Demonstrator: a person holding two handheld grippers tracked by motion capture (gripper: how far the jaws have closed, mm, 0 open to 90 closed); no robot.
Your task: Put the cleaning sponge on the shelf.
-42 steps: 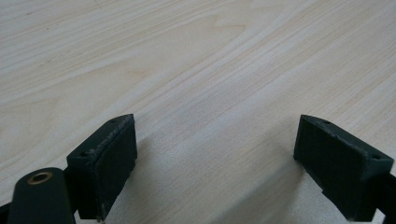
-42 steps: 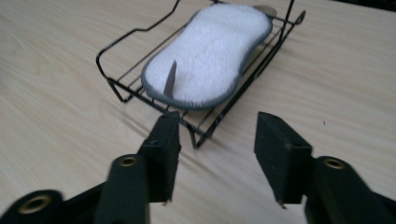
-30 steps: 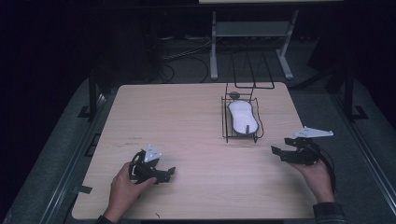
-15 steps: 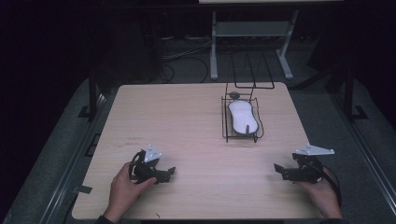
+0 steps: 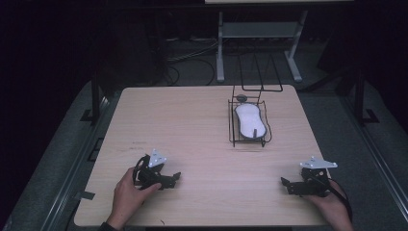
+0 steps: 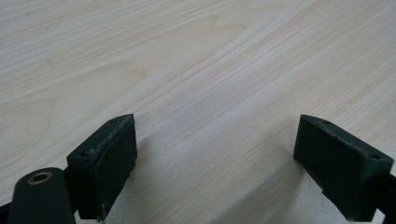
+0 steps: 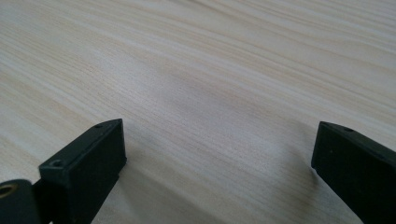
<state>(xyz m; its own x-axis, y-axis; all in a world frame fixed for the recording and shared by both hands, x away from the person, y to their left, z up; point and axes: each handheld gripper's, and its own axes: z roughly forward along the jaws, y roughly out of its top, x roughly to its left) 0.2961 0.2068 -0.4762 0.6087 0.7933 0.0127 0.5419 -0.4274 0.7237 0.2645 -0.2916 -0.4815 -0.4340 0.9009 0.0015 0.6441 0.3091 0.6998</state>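
Note:
A black wire rack (image 5: 248, 121) stands on the light wooden table (image 5: 192, 125) at the back right, with a white oval dish (image 5: 250, 121) lying in it. My left gripper (image 5: 176, 177) rests on the table near the front left, held by a hand, jaws pointing right and open. In the left gripper view its gripper (image 6: 215, 163) has only bare wood between the pads (image 6: 112, 158). My right gripper (image 5: 285, 183) rests near the front right edge, jaws pointing left. In the right gripper view that gripper (image 7: 219, 168) stands wide open over bare wood.
A small dark round object (image 5: 241, 98) lies at the rack's far end. Beyond the table stand a metal stand (image 5: 260, 33) and cables on a dark floor. Black frame rails run along both table sides.
The right gripper has moved toward the front edge of the table and come down onto it. The left gripper has stayed where it was.

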